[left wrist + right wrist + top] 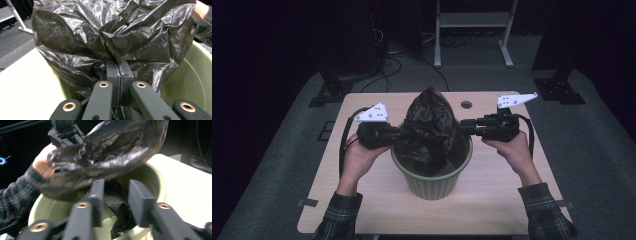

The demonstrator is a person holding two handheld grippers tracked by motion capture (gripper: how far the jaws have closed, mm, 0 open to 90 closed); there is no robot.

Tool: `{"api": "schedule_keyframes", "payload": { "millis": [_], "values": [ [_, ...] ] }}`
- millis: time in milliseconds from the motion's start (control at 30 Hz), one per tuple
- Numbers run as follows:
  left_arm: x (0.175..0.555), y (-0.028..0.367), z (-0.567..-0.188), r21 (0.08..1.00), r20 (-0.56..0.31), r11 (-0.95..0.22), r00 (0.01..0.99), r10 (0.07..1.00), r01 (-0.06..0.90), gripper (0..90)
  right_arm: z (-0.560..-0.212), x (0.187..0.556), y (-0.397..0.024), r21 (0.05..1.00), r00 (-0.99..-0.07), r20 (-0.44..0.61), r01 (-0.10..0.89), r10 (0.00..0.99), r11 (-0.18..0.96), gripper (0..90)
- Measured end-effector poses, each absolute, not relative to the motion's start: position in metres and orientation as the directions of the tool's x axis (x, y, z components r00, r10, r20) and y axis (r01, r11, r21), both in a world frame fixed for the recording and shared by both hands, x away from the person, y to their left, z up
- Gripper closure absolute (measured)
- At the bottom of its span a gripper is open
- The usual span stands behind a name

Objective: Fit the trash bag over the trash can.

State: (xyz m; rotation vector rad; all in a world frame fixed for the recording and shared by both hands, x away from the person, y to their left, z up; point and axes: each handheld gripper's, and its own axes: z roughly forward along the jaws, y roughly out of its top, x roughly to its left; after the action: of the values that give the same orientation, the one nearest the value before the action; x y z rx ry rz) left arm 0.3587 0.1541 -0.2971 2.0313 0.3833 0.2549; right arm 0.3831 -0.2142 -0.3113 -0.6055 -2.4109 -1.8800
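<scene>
The jaws of the left gripper (119, 75) are pressing together on a pinched fold of the black plastic bag (112, 35); in the left gripper view the two pads are meeting with only the thin film between them, and the bag is billowing up and outward above the pinch. The jaws of the right gripper (116, 195) are standing apart, with a clear gap between the two pads. In the right gripper view crumpled bag material is hanging in and behind that gap, but neither pad is pressing on it, and whether either pad is brushing the film cannot be told because the picture is blurred.

In the high view the bag (430, 127) is rising as a crumpled peak out of the green plastic bin (432, 185), with its lower part hanging down inside the bin. The bin is standing upright near the middle of the wooden table (507, 200). The left gripper (398, 134) is reaching in level from the left to the bag just above the bin's rim, and the right gripper (463, 126) is pointing in from the right, its tips at the bag's opposite side. Both hands are gripping the tools, with plaid sleeves (544, 212) showing at the bottom edge.
</scene>
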Motion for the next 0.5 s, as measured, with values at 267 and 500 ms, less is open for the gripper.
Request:
{"api": "schedule_keyframes", "payload": {
  "millis": [267, 500],
  "values": [
    [0.360, 0.146, -0.299, 0.881, 0.017, -0.444, 0.928, 0.372, 0.162, 89.4, -0.308, 0.382, -0.217, 0.927, -0.919, 0.300, 0.345, 0.257, 0.150, 46.5],
    [0.361, 0.144, -0.295, 0.894, 0.018, -0.422, 0.927, 0.375, 0.153, 89.4, -0.314, 0.379, -0.204, 0.917, -0.923, 0.292, 0.345, 0.252, 0.201, 63.2]
  ]
}}
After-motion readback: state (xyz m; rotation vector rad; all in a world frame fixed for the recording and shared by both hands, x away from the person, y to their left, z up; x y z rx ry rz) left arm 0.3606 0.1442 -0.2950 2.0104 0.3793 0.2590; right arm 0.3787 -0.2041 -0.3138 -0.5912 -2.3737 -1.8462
